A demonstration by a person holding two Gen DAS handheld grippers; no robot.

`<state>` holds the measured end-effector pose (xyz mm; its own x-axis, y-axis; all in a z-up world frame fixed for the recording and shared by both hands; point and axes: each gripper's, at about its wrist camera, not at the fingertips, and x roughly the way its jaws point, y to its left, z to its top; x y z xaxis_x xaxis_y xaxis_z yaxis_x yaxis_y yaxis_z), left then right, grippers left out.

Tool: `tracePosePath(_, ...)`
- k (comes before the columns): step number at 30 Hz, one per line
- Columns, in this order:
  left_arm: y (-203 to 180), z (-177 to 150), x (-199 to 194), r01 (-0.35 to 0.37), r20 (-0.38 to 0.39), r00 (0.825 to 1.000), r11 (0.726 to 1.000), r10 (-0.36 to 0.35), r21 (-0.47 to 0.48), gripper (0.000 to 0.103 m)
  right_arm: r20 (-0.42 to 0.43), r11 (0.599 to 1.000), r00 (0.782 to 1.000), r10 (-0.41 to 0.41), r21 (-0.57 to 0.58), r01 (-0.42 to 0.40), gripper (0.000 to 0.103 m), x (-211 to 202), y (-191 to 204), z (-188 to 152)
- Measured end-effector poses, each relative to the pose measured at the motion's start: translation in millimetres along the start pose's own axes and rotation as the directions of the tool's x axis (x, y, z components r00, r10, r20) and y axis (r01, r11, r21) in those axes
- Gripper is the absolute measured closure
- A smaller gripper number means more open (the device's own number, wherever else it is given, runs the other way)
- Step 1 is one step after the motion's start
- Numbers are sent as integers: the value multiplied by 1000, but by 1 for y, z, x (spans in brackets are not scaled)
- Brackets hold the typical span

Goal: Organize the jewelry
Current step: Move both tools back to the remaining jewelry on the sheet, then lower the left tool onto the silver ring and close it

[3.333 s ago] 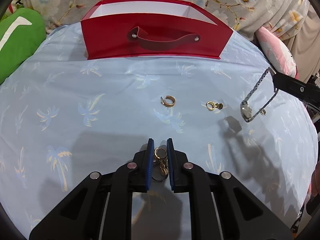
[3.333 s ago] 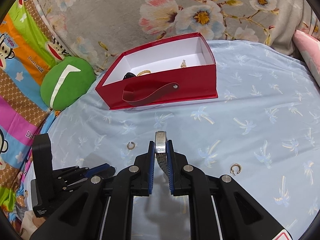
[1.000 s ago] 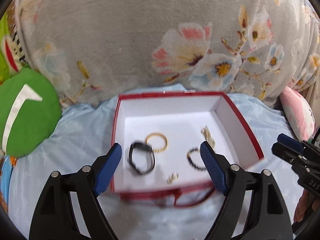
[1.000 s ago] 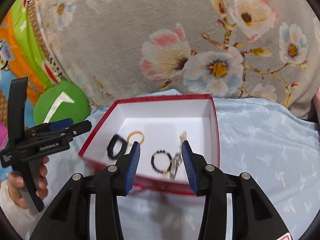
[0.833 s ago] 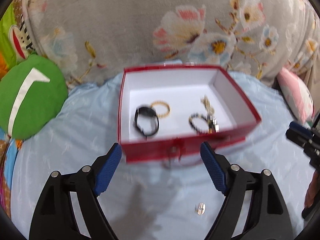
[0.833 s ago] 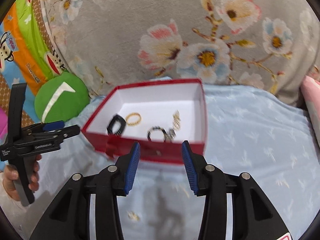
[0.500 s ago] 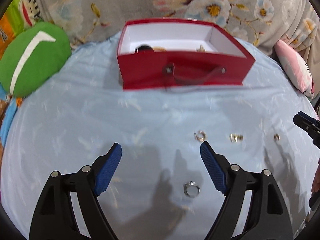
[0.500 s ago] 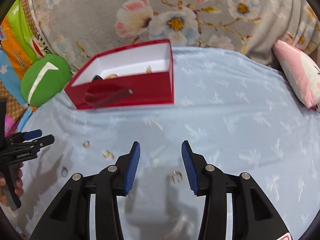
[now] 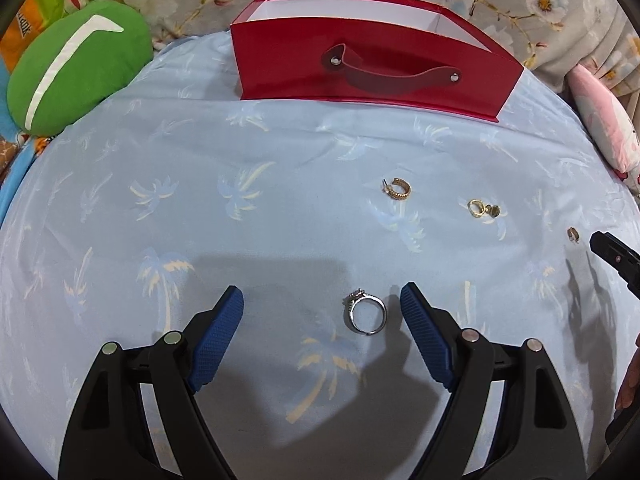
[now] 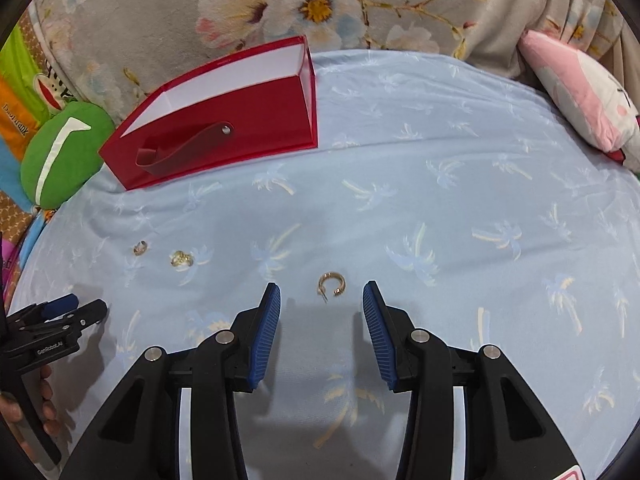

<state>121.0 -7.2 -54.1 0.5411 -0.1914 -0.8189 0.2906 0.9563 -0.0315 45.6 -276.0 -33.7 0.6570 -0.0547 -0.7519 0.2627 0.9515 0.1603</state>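
A red box [image 9: 372,56] with a strap handle stands at the far side of the blue cloth; it also shows in the right wrist view [image 10: 224,136]. My left gripper [image 9: 322,312] is open and empty, low over the cloth, with a silver ring [image 9: 366,314] lying between its fingertips. My right gripper [image 10: 322,300] is open and empty, with a gold hoop earring [image 10: 331,283] lying between its fingertips. Another gold hoop earring [image 9: 398,189], a gold ring with a charm [image 9: 482,209] and a small piece [image 9: 573,234] lie further out.
A green cushion [image 9: 76,76] sits at the far left and a pink cushion [image 10: 580,100] at the far right. A flowered grey blanket [image 10: 320,4] rises behind the box. Two small gold pieces [image 10: 140,247] [image 10: 181,258] lie left of my right gripper.
Both grippers have drawn back from above the box and come down low over the cloth. Each now has a piece of jewelry between its open fingertips.
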Motion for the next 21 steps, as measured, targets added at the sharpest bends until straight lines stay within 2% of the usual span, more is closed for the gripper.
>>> tracePosePath(7, -1, 0, -1, -3, 18, 1000, 1000, 3, -19, 26, -22, 1000, 1000, -3, 9, 3, 60, 11, 0, -5)
tracePosePath(11, -6, -3, -2, -16, 38, 999, 1000, 15, 6, 37, -25, 1000, 1000, -4, 3, 5, 60, 15, 2, -3)
tracePosePath(15, -9, -4, -5, 20, 46, 999, 1000, -21, 18, 47, -24, 1000, 1000, -14, 6, 14, 60, 21, 1, 1)
tracePosePath(21, -6, -4, -6, 51, 46, 998, 999, -50, -1, 48, -24, 1000, 1000, -19, -1, 19, 60, 28, 2, 4)
